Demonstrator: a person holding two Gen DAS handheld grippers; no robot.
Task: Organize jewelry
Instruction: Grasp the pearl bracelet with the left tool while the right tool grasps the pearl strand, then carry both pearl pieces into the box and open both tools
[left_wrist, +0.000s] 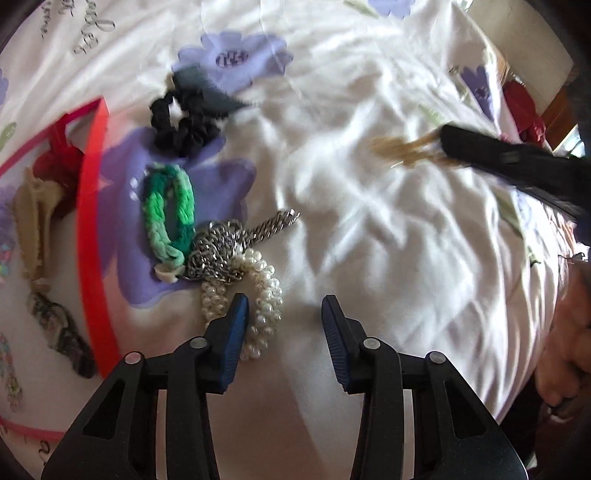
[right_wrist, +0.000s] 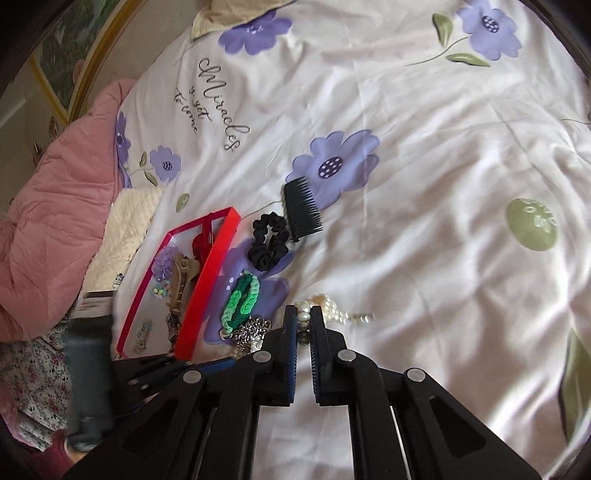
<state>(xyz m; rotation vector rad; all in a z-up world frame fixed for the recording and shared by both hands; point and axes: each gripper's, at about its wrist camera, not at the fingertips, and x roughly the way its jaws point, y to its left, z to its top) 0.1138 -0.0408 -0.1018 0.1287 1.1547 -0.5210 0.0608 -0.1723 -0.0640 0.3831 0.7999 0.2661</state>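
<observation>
A: L gripper (left_wrist: 284, 314): how is it set?
B: Jaws are seen parted, nothing between the pads. It's held just above the bedsheet (left_wrist: 388, 229), w/ its left finger over the pearl bracelet (left_wrist: 258, 295). No squeeze on the pearls is seen.

A: R gripper (right_wrist: 303, 325)?
B: Jaws are nearly closed, clamped on a pearl strand (right_wrist: 325, 308). The rest of the strand is draped off to the right of the tips. In the left wrist view it shows only as a gold-ish blur at the tips, so more detail can't be told.

A: Where's the rest of the jewelry?
B: A pile is found left of centre, just right of the red box (right_wrist: 207, 291). A silver chain (left_wrist: 221, 247) is tangled against the pearl bracelet; a green braided band (left_wrist: 170, 214) is touching the chain on its far-left side. A black scrunchie (right_wrist: 269, 240) is laid farther off, w/ a black comb (right_wrist: 303, 210) just beyond it.

A: And inside the box?
B: A red bow, a beige claw clip & small bits are seen; the small bits can't be made out.
</observation>
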